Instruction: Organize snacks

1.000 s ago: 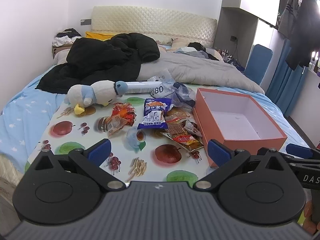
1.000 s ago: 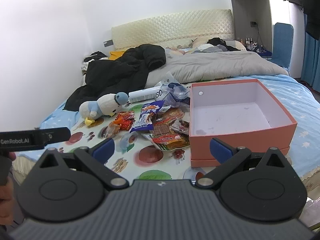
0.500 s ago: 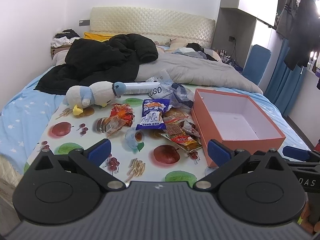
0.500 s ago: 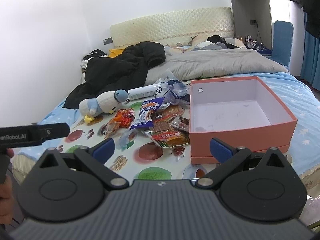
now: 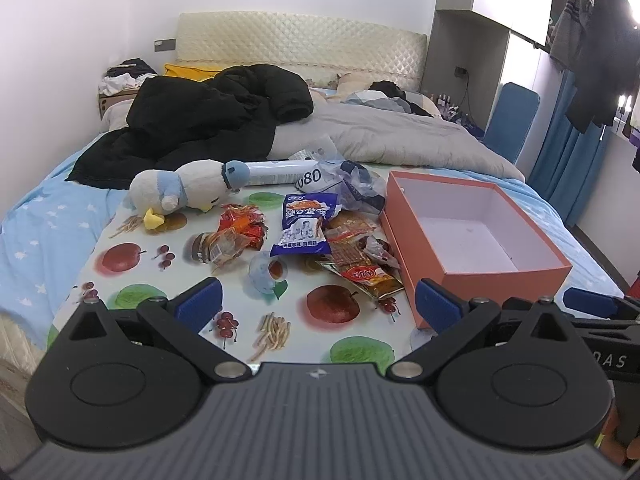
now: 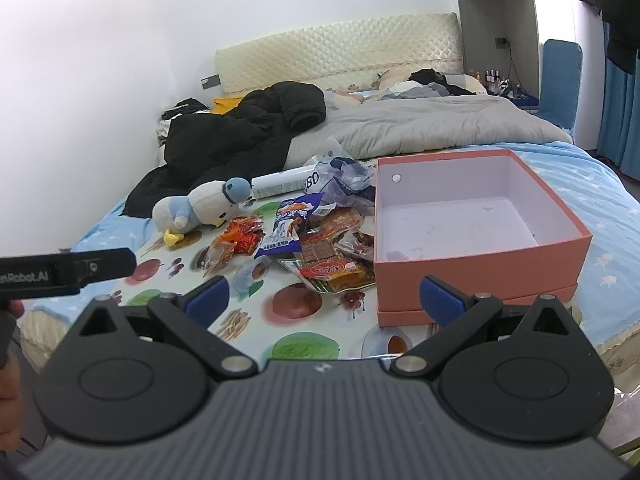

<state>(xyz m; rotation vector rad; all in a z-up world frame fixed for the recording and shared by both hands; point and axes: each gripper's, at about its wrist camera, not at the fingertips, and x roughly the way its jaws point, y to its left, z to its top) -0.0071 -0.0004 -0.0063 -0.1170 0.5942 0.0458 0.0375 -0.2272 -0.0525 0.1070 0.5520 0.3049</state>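
A heap of snack packets lies on a fruit-print mat (image 5: 120, 280): a blue bag (image 5: 305, 224) (image 6: 289, 228), orange-red packets (image 5: 242, 222), a brown wrapped snack (image 5: 218, 246), and a red-and-yellow packet (image 5: 366, 274) (image 6: 332, 270). Right of the heap stands an empty salmon box (image 5: 500, 284) (image 6: 480, 268). My left gripper (image 5: 318, 306) hovers open over the mat's near edge, holding nothing. My right gripper (image 6: 323, 300) is open too, in front of the box's near left corner.
A plush duck (image 5: 180, 194), a white tube (image 5: 276, 172) and a crumpled plastic bag (image 5: 356, 188) lie behind the snacks. A clear cup (image 5: 266, 272) sits mid-mat. A black jacket (image 5: 208, 120) and grey duvet (image 5: 400, 136) cover the bed beyond.
Both wrist views have drifted only slightly. Nothing on the mat has moved, and both grippers have stayed open and empty.
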